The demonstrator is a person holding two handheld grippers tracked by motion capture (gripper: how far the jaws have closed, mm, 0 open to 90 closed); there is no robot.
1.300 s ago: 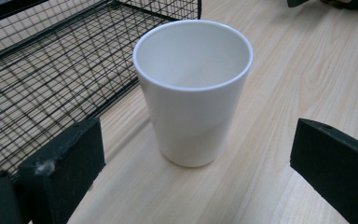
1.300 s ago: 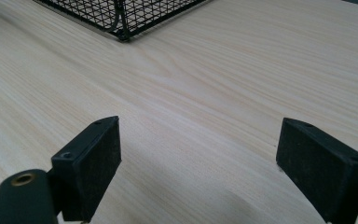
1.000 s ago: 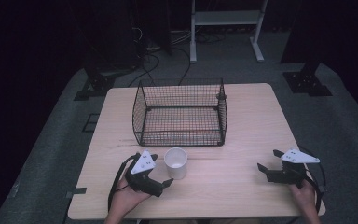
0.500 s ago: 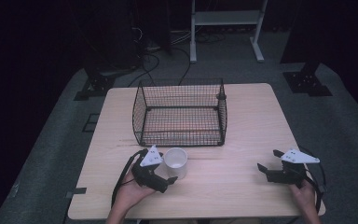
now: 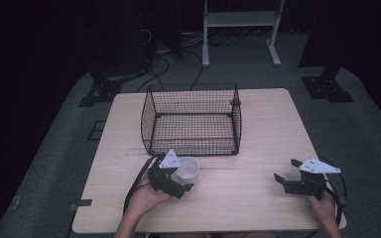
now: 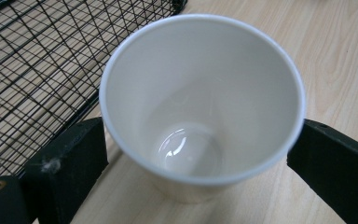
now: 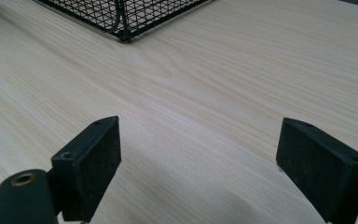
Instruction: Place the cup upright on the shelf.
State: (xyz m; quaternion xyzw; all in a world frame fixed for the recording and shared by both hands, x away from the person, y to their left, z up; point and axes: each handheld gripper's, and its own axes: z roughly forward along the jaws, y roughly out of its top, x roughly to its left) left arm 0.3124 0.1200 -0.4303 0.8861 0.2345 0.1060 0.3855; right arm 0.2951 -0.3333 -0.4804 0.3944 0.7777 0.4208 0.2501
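A white paper cup (image 5: 187, 170) stands upright and empty on the wooden table, just in front of the wire basket. My left gripper (image 5: 183, 176) reaches it from the left, one jaw on each side. In the left gripper view both black pads (image 6: 81, 154) lie against the wall of the cup (image 6: 200, 93), and the jaws of this gripper (image 6: 203, 154) have just been closing on it. My right gripper (image 5: 285, 169) rests low over the table's right front, open and empty. The right gripper view has bare wood between that gripper's (image 7: 205, 156) two wide-apart pads.
A black wire basket (image 5: 191, 148) with an open top stands in the table's middle and has nothing in it; its mesh (image 6: 28, 70) is right behind the cup. Its near corner (image 7: 121, 18) lies ahead of my right gripper. Bare tabletop (image 5: 238, 198) separates the hands.
My left gripper has slid right, up to the cup, and now its jaws stand around it. The cup and my right gripper have stayed where they were.
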